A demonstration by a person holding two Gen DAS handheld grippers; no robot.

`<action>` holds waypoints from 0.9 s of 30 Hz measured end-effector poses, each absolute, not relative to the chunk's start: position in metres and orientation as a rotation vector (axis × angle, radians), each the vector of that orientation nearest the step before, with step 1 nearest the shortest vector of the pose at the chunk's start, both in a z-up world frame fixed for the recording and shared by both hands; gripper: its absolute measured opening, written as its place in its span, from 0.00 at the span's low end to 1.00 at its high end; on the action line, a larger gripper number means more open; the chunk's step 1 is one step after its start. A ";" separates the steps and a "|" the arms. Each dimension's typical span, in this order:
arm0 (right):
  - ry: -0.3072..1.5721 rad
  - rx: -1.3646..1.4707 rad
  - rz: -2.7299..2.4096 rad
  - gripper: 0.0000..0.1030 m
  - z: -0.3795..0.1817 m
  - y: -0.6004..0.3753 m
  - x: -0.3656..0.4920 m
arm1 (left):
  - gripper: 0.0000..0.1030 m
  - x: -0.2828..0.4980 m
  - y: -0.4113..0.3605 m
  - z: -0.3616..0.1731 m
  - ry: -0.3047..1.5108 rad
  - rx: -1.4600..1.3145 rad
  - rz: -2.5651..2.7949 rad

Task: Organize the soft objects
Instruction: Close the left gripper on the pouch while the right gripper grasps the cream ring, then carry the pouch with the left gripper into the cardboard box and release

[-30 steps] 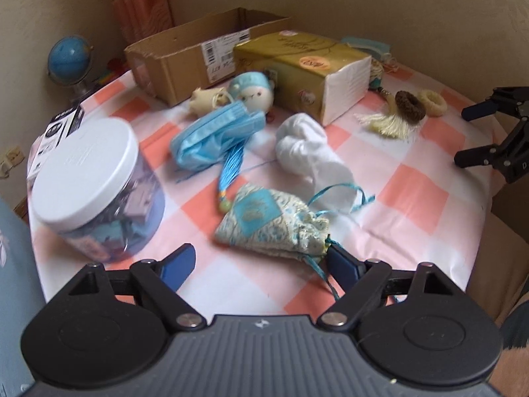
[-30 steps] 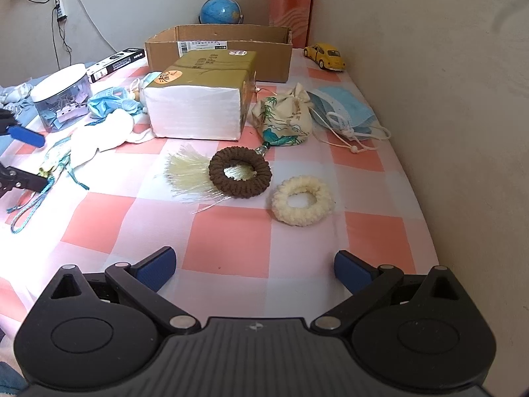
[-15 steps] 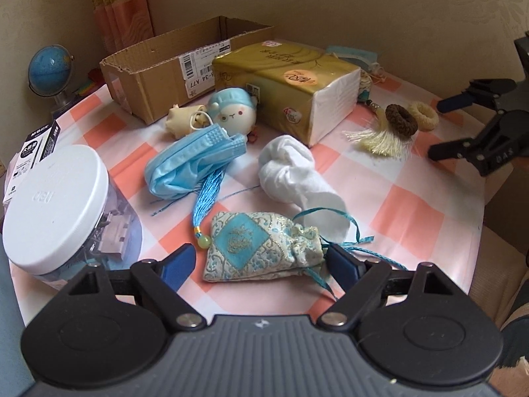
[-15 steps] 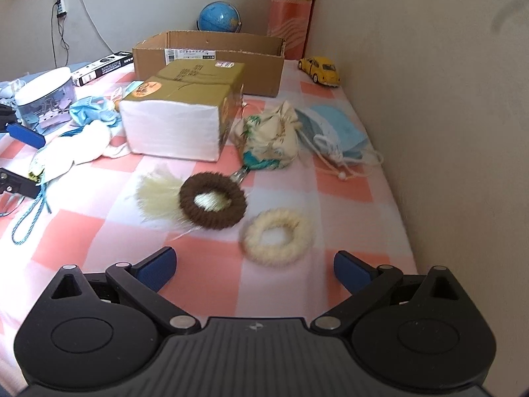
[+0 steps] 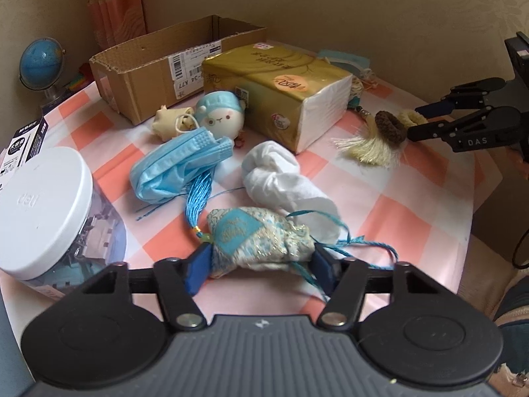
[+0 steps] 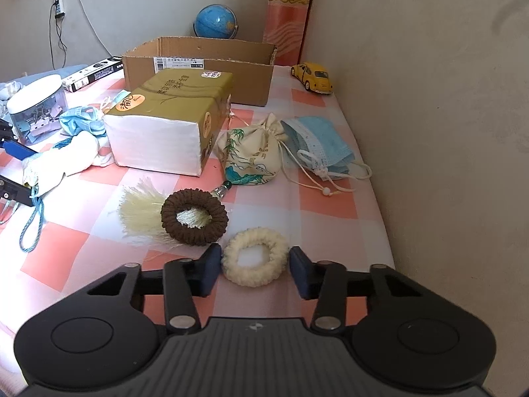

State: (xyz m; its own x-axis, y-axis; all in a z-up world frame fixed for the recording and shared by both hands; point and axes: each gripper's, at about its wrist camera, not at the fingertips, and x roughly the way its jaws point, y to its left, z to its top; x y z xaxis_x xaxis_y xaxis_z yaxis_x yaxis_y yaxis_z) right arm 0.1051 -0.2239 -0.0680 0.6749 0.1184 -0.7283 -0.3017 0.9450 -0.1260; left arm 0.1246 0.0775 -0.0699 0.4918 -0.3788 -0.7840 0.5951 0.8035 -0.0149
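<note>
**Two tongs close on soft goods at the table's near edge**

The left gripper (image 5: 261, 261) has just been closing and now pinches the blue brocade sachet (image 5: 259, 236) between its pads at the near edge of the checked tablecloth (image 5: 413, 205). The right gripper (image 6: 254, 269) has likewise just been closing around the cream scrunchie (image 6: 254, 256); its left pad touches the ring, the right pad stands just beside it, so the grasp looks unfinished. A clean lift probably means squeezing evenly and rising straight, since the sachet's cord (image 5: 360, 244) trails loose and the brown scrunchie (image 6: 195, 218) lies just beside the cream one. Farther back, the tissue pack (image 6: 165, 129) stands between both tongs and the cardboard box (image 6: 205, 63), the likely destination.
</note>
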 end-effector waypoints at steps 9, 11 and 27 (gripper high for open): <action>0.789 -0.232 0.244 0.44 -0.059 -0.227 0.093 | 0.50 0.113 0.073 -0.062 0.881 0.289 -0.588; 0.780 -0.226 0.250 0.44 -0.055 -0.228 0.088 | 0.50 0.108 0.073 -0.058 0.877 0.285 -0.588; 0.699 -0.230 0.295 0.44 -0.018 -0.228 0.075 | 0.49 0.100 0.059 0.016 0.796 0.232 -0.572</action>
State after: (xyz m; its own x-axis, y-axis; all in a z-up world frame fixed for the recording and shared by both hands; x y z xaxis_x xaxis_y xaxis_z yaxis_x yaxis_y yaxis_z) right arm 0.0748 -0.2284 -0.0182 0.7272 0.1888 -0.6599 -0.3413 0.9336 -0.1090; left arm 0.1003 0.0595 0.0155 0.5586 -0.3951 -0.7293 0.5646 0.8252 -0.0145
